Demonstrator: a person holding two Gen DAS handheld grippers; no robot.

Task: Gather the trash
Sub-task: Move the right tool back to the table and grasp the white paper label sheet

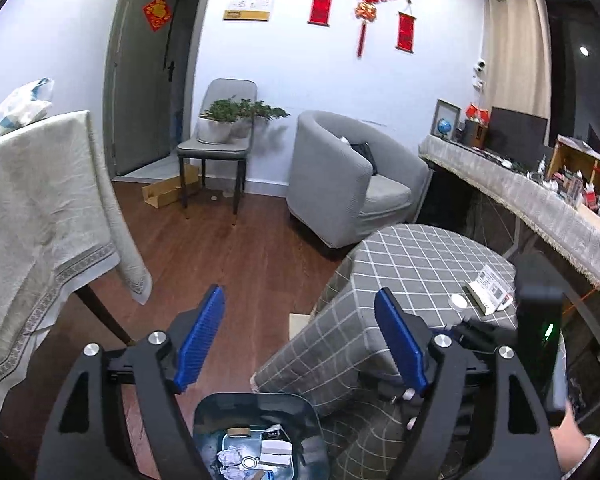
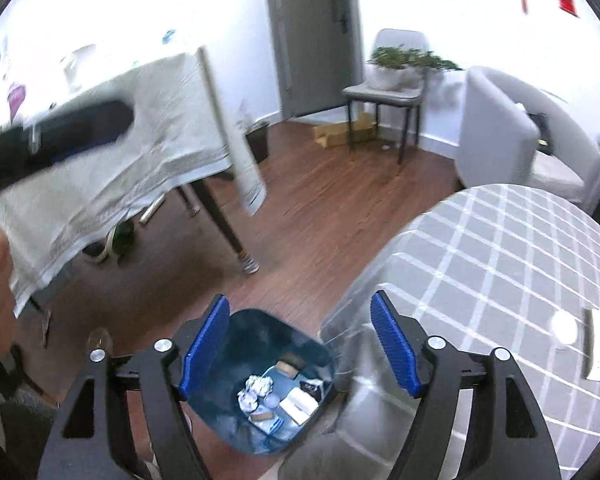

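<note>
A dark blue trash bin [image 1: 256,436] stands on the wood floor beside the round table with a grey checked cloth [image 1: 412,264]. It holds crumpled paper [image 1: 230,460], a white box [image 1: 276,450] and other scraps. My left gripper [image 1: 300,340] is open and empty above the bin. My right gripper [image 2: 300,344] is open and empty, also above the bin [image 2: 260,384], whose trash [image 2: 256,394] shows between its fingers. On the table lie a white round lid [image 1: 458,302] and a printed box [image 1: 488,288]; both show blurred in the right wrist view [image 2: 564,326].
A table with a cream cloth [image 1: 32,208] stands at the left, its dark leg [image 2: 228,224] near the bin. A grey armchair [image 1: 348,176], a chair with potted plants [image 1: 220,128] and a cluttered sideboard [image 1: 540,200] stand behind. Cardboard [image 1: 164,192] lies by the door.
</note>
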